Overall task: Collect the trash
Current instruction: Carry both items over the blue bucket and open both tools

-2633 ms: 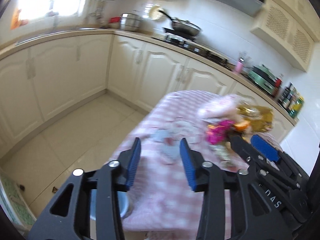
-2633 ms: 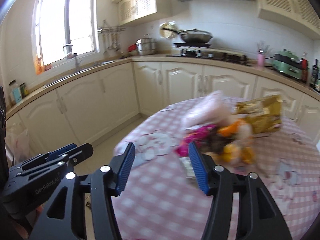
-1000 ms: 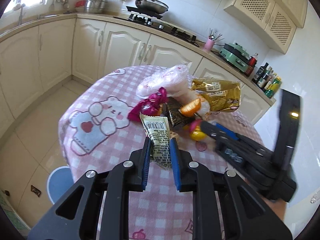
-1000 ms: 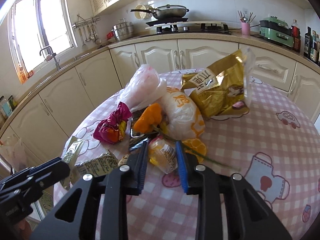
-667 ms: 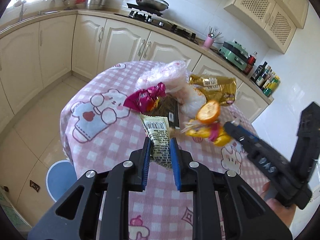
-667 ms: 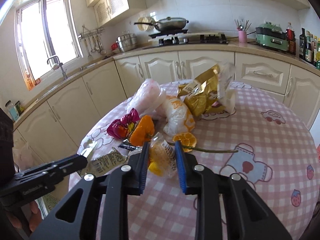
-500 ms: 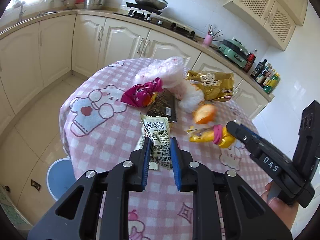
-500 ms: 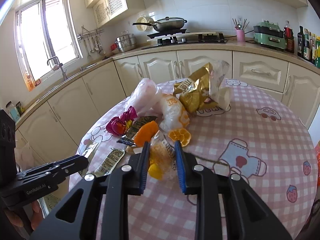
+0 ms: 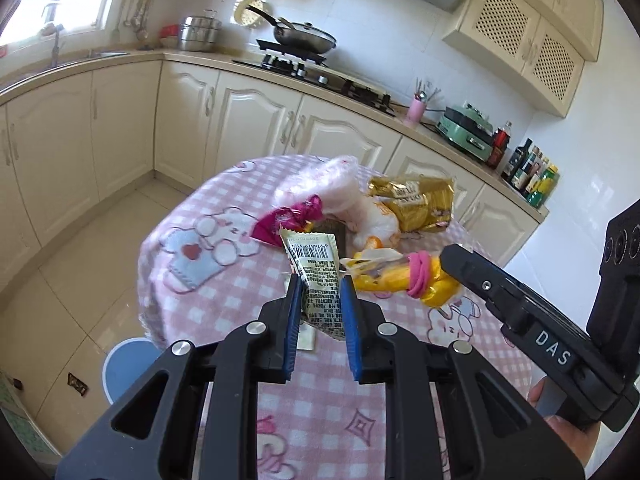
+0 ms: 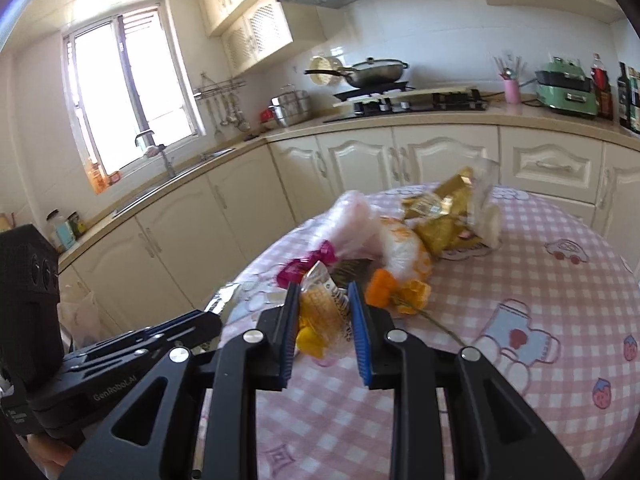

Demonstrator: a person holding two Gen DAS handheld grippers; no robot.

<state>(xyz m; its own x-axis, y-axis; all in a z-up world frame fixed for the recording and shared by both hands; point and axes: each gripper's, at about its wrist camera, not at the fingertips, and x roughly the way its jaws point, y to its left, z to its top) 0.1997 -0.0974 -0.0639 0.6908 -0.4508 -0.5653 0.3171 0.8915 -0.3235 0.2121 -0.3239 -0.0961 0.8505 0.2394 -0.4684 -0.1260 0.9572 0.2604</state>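
Jaws on both sides are closed on trash: our left gripper (image 9: 320, 286) pinches a pale barcode wrapper (image 9: 316, 276) by its lower part, and our right gripper (image 10: 324, 294) clamps a clear bag of yellow scraps (image 10: 322, 316). Both pieces hang in the air above the counter (image 9: 224, 304), clear of its pink checked cloth.

We judge the wrapper to be light, thin and crinkly; it stands up from the jaws without flopping, so a grip low on its body seems enough. The bag looks soft and lumpy, and its film may be slippery. From the left wrist view a pink band (image 9: 420, 272) cinches its neck close to the right jaws, and taking hold near that band should keep the contents from spilling.

More trash waits in a heap behind: a magenta wrapper (image 9: 286, 220), a gold foil bag (image 9: 416, 204), a pale pink plastic bag (image 9: 320, 184) and orange peel (image 10: 380, 288).

Only the left wrist view shows the band and a blue stool (image 9: 128, 364) on the floor beside the counter. Only the right wrist view shows a thin stem (image 10: 440, 328) lying on the cloth and a white plastic bag (image 10: 80, 316) hanging at the left, possibly for the trash, though we cannot tell.
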